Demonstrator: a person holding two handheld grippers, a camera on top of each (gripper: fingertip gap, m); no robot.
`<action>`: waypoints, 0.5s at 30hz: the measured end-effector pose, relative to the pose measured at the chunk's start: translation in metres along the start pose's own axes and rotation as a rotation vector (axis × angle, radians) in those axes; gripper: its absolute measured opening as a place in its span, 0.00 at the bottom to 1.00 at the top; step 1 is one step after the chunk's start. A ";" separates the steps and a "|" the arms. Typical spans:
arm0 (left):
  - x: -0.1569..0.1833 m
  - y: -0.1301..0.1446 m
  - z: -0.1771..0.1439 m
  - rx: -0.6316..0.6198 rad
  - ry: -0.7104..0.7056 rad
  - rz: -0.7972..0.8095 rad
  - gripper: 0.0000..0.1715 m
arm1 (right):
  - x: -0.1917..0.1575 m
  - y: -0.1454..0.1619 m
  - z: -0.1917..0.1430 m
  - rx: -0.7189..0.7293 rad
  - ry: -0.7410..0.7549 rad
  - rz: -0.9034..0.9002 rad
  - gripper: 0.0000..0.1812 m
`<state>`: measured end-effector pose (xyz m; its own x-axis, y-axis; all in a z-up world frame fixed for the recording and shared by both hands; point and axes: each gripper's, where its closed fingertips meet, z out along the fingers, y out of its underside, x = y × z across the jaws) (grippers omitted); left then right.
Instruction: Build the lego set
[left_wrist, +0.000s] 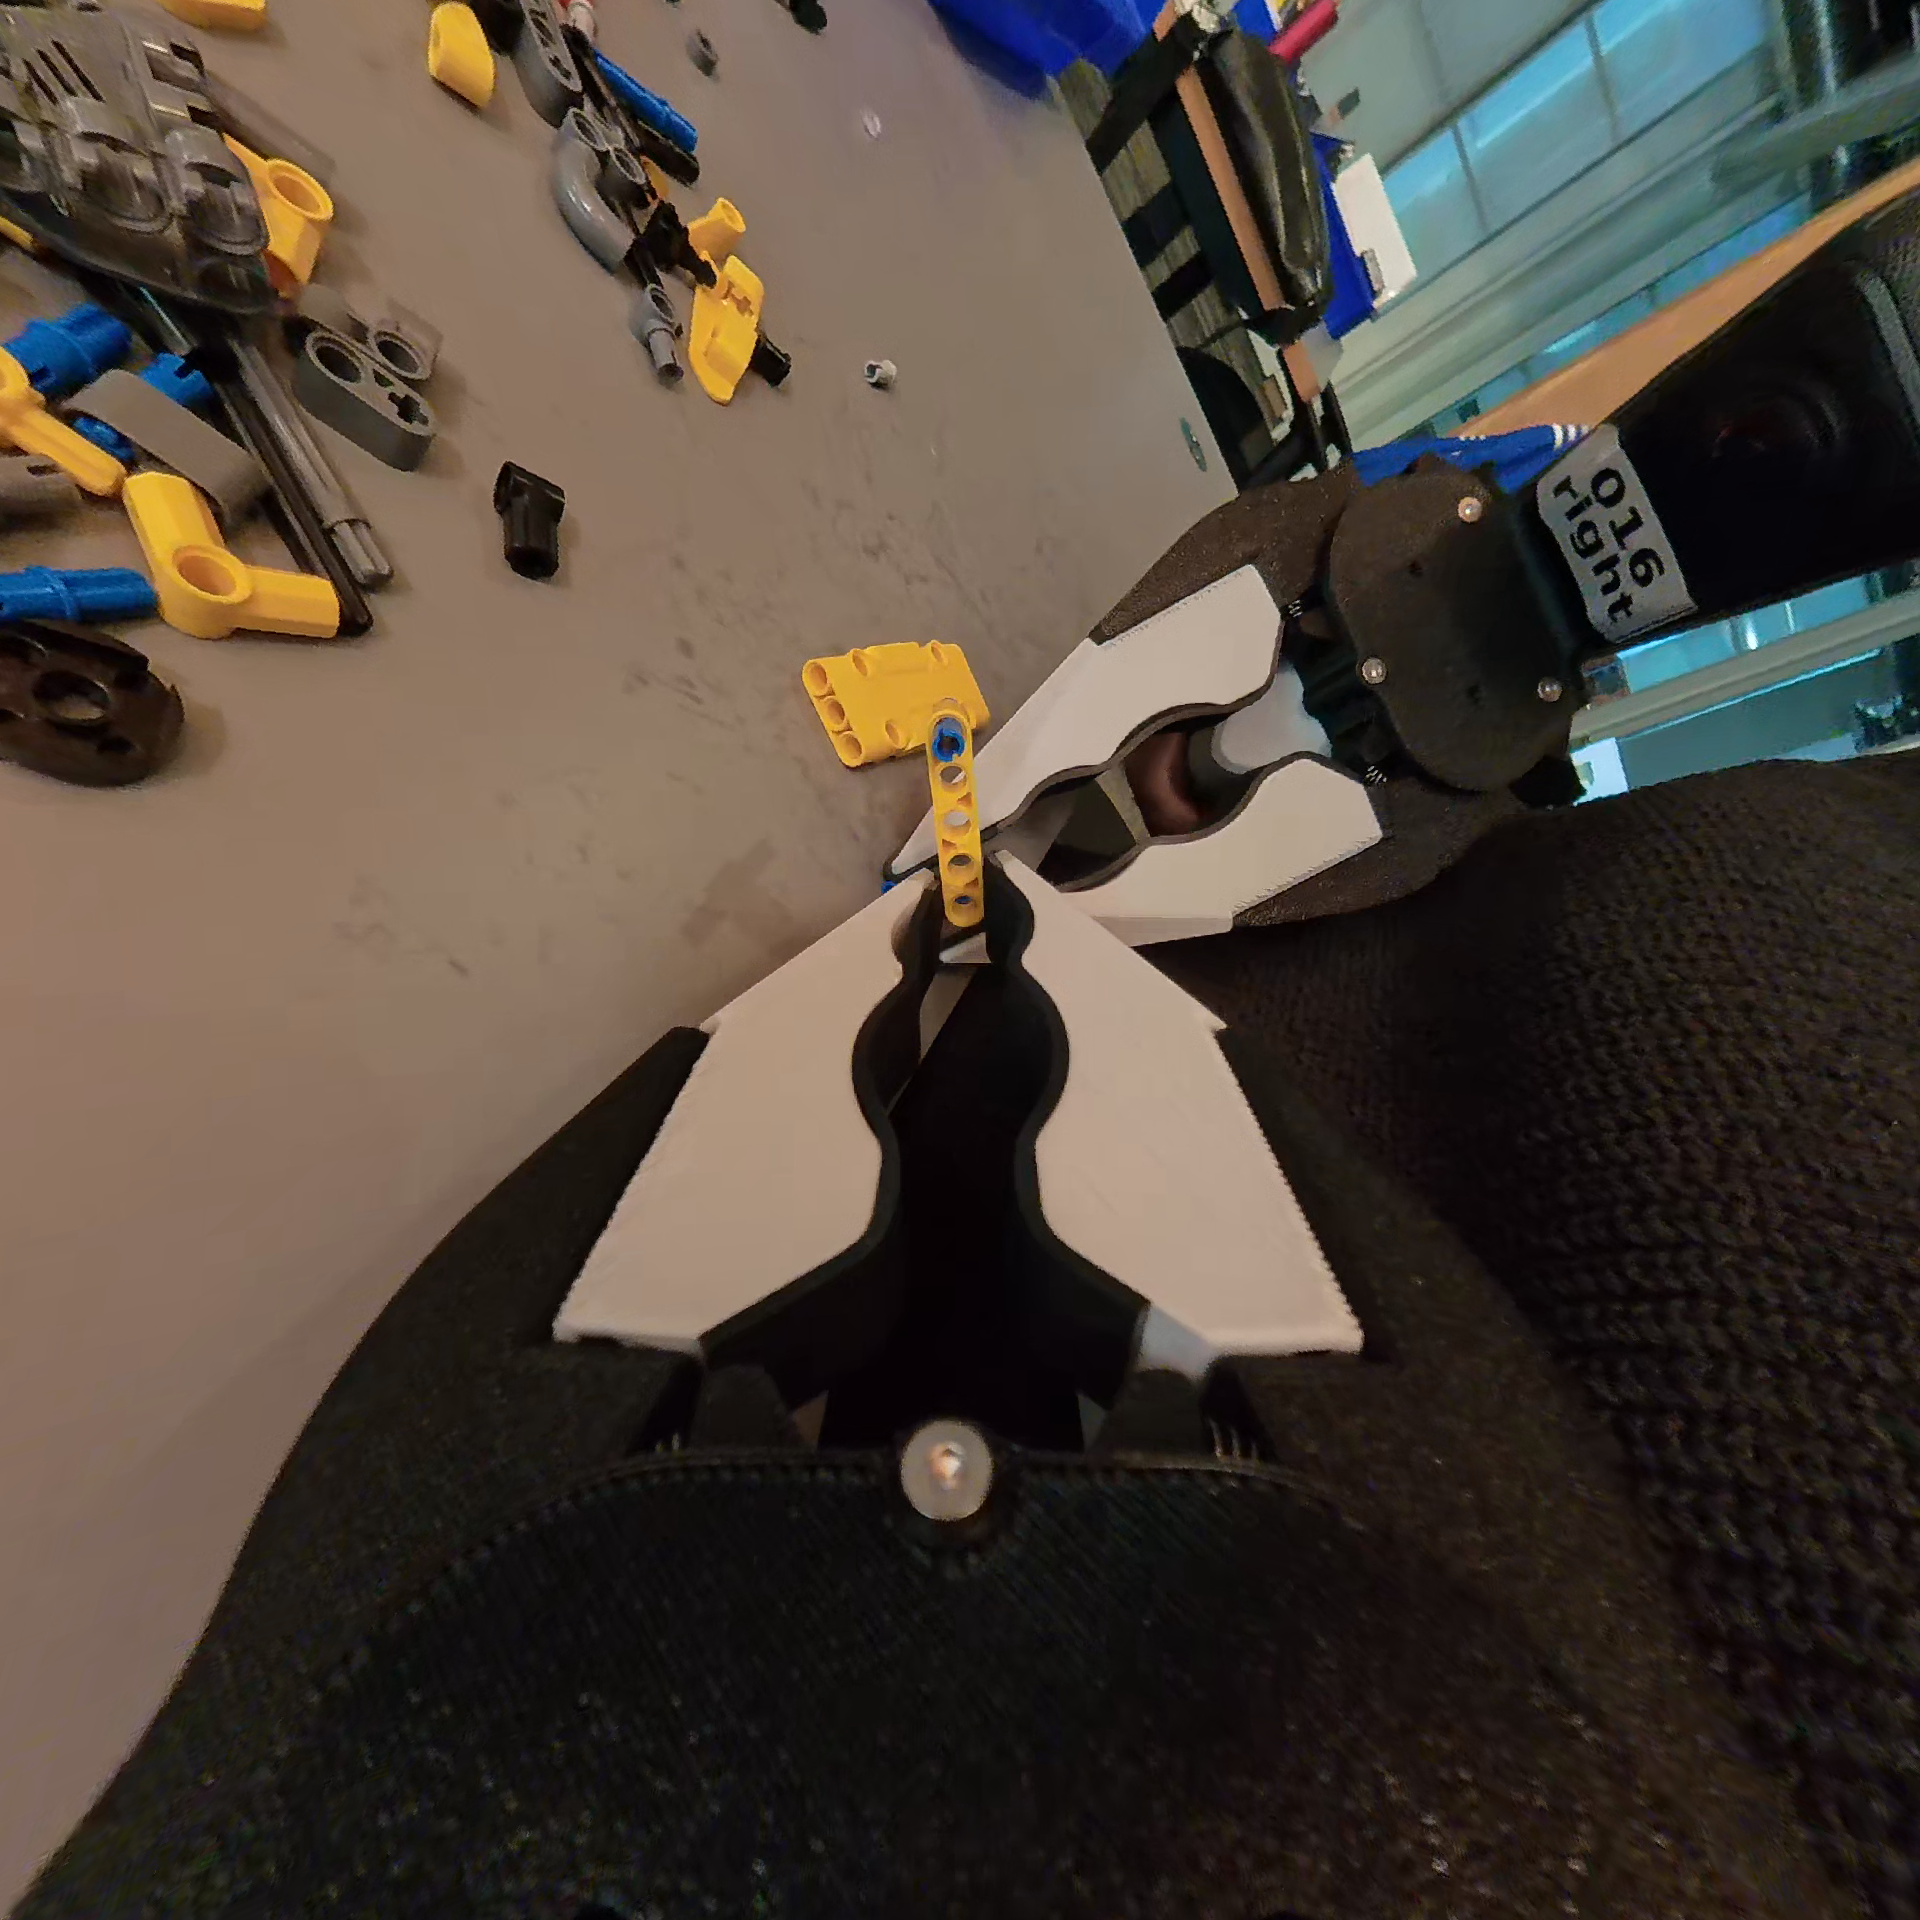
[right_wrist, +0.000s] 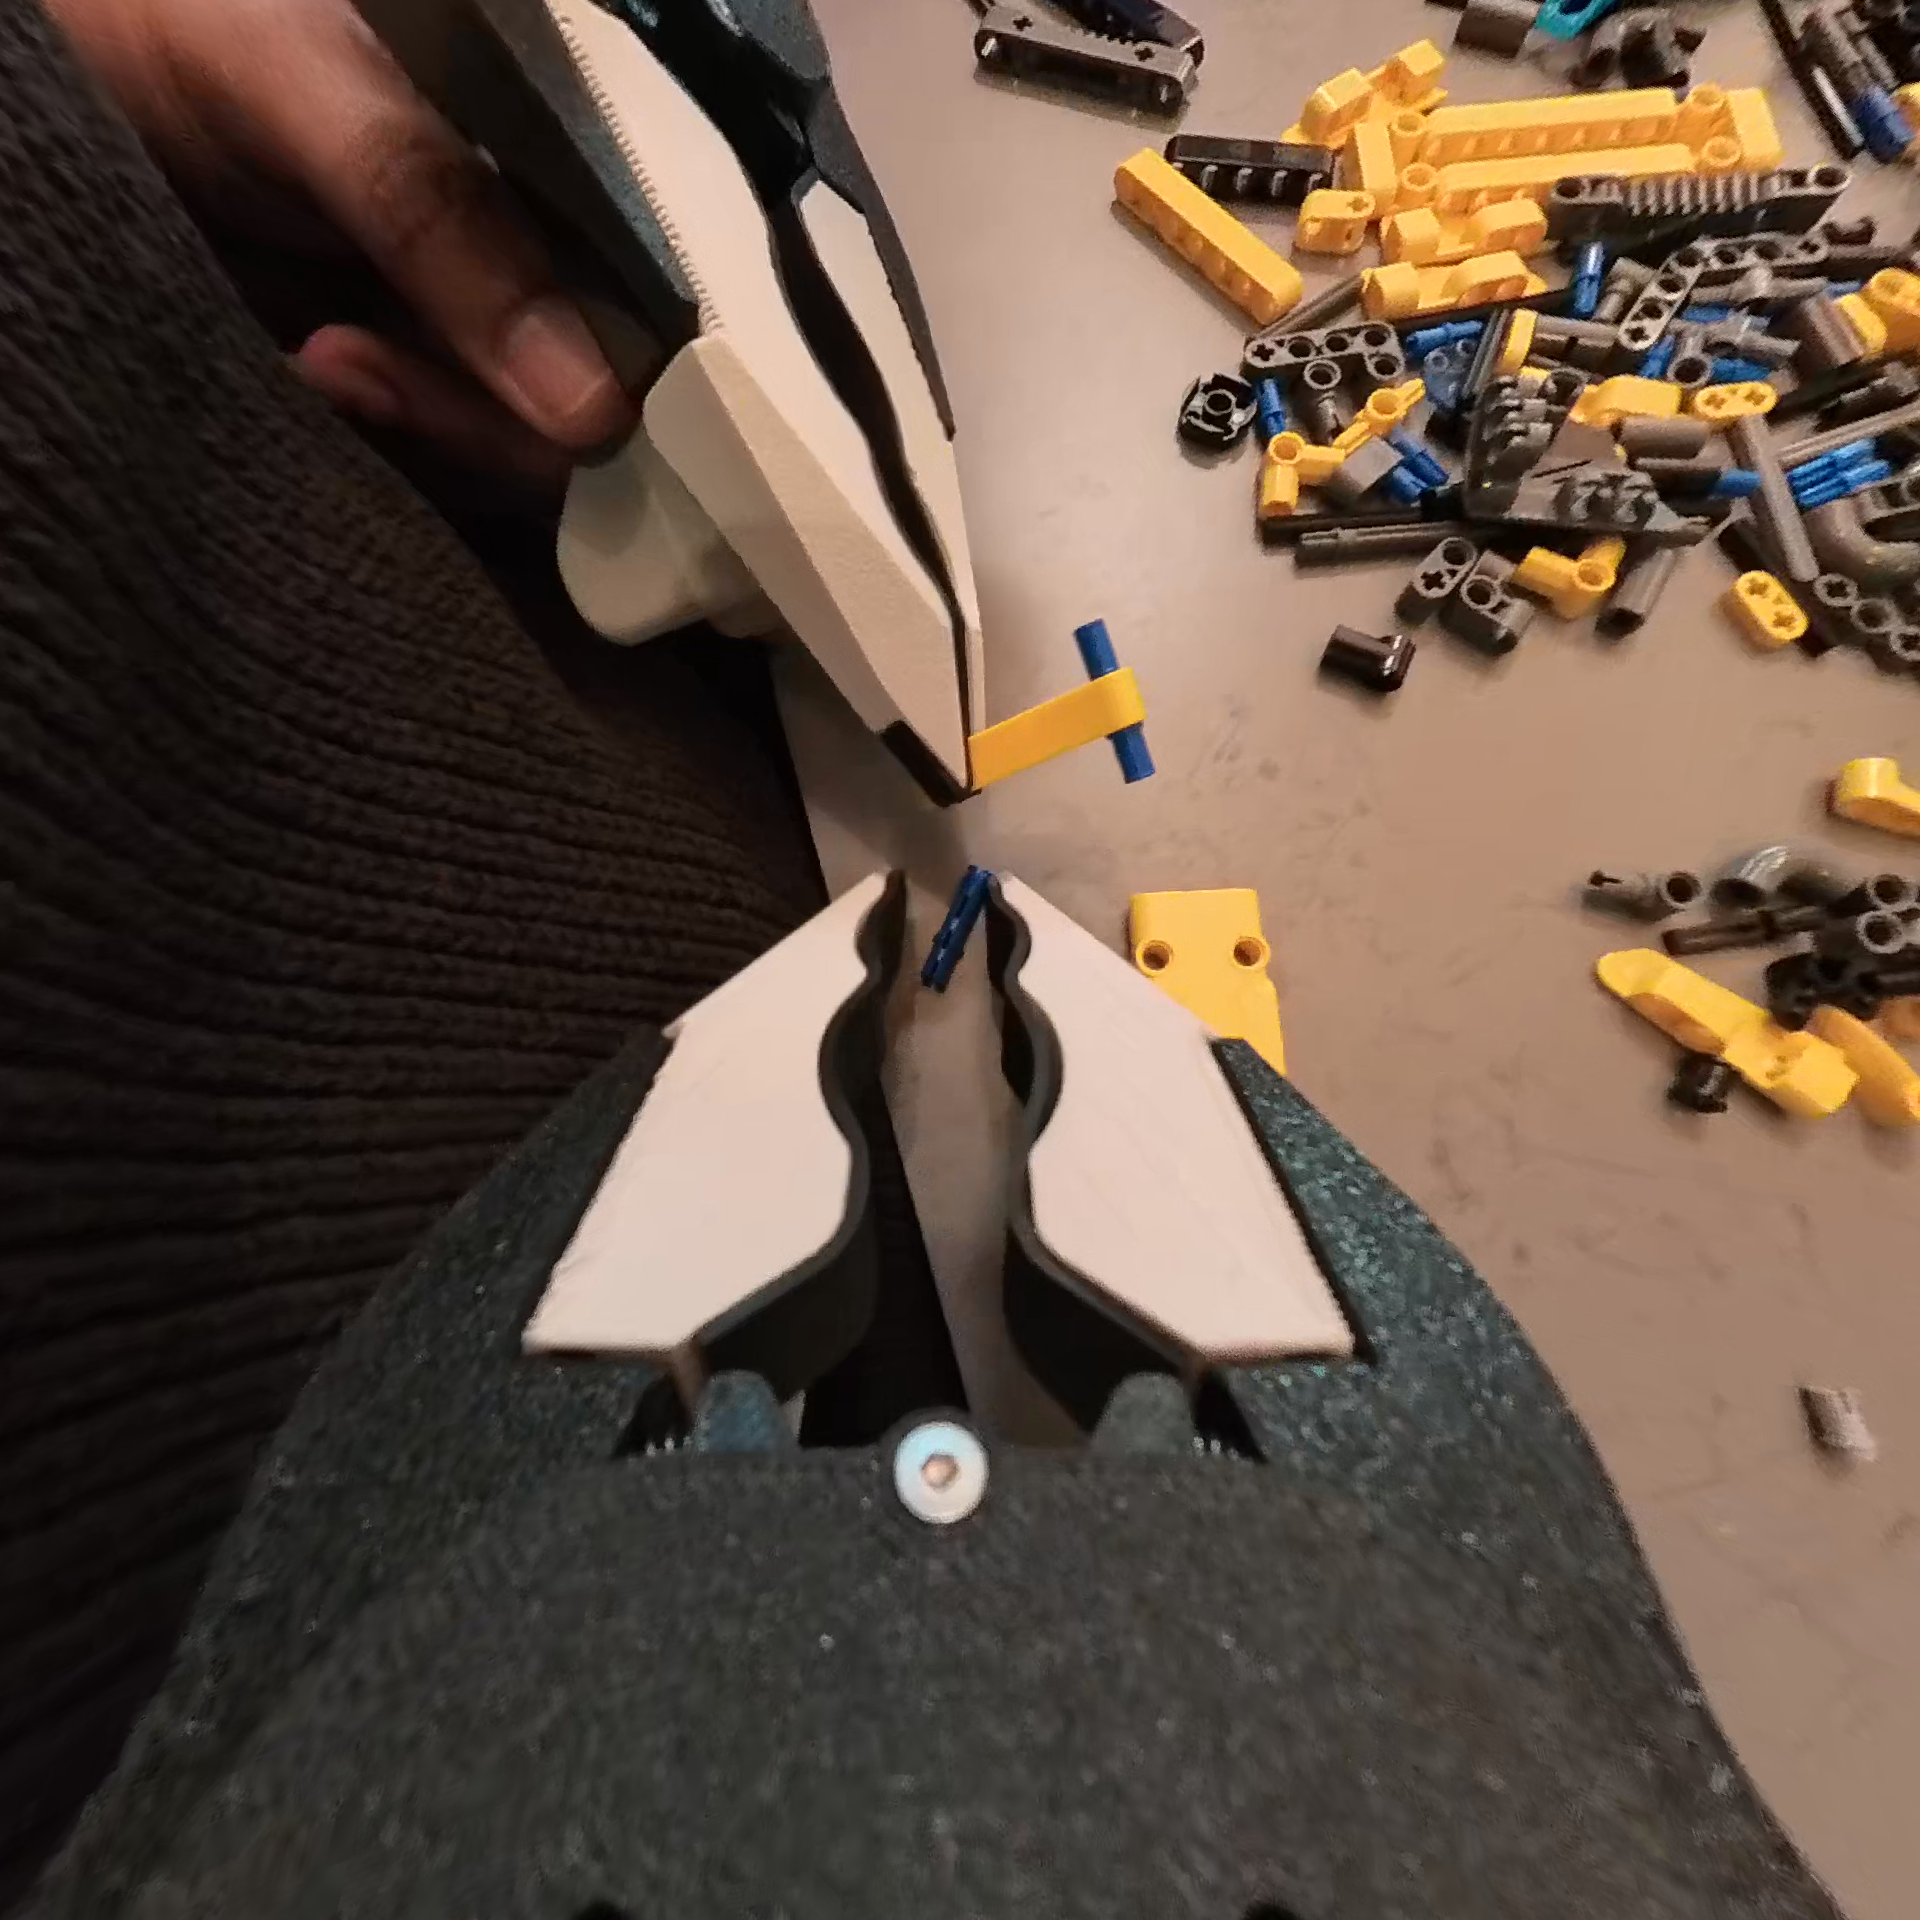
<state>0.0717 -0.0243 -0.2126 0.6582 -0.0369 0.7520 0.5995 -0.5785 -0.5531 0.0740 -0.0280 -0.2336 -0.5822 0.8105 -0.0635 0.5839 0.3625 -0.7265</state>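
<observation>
My left gripper (left_wrist: 961, 909) is shut on the lower end of a thin yellow beam with holes (left_wrist: 954, 821), held above the grey table (left_wrist: 520, 883). A blue pin (left_wrist: 948, 740) sits through the beam's far end. In the right wrist view the left gripper (right_wrist: 961, 774) comes in from the upper left with the beam (right_wrist: 1049, 732) and its pin (right_wrist: 1117, 701). My right gripper (right_wrist: 945, 883) holds a second blue pin (right_wrist: 954, 927) between its nearly closed fingertips, just below the beam's gripped end. The right gripper's tips (left_wrist: 904, 864) almost touch the left's.
A yellow panel piece (right_wrist: 1205, 956) lies on the table right of my right gripper and also shows in the left wrist view (left_wrist: 894, 701). A dense pile of yellow, grey, black and blue parts (right_wrist: 1558, 364) fills the far right. A dark knit sleeve (right_wrist: 312, 935) borders the table edge. Left and right tips are no more than a few centimetres apart.
</observation>
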 end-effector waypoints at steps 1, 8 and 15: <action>0.000 0.000 0.000 -0.002 0.001 0.000 0.03 | 0.000 0.000 0.000 0.005 -0.003 -0.010 0.09; 0.000 0.000 0.000 -0.003 0.008 -0.002 0.03 | 0.003 0.004 -0.004 0.082 0.049 -0.014 0.09; 0.001 -0.003 -0.001 0.021 0.029 -0.025 0.03 | 0.008 0.004 -0.004 0.090 0.156 -0.046 0.02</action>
<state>0.0700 -0.0237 -0.2096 0.6298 -0.0461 0.7754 0.6253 -0.5621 -0.5413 0.0738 -0.0181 -0.2342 -0.5082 0.8582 0.0726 0.5018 0.3636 -0.7849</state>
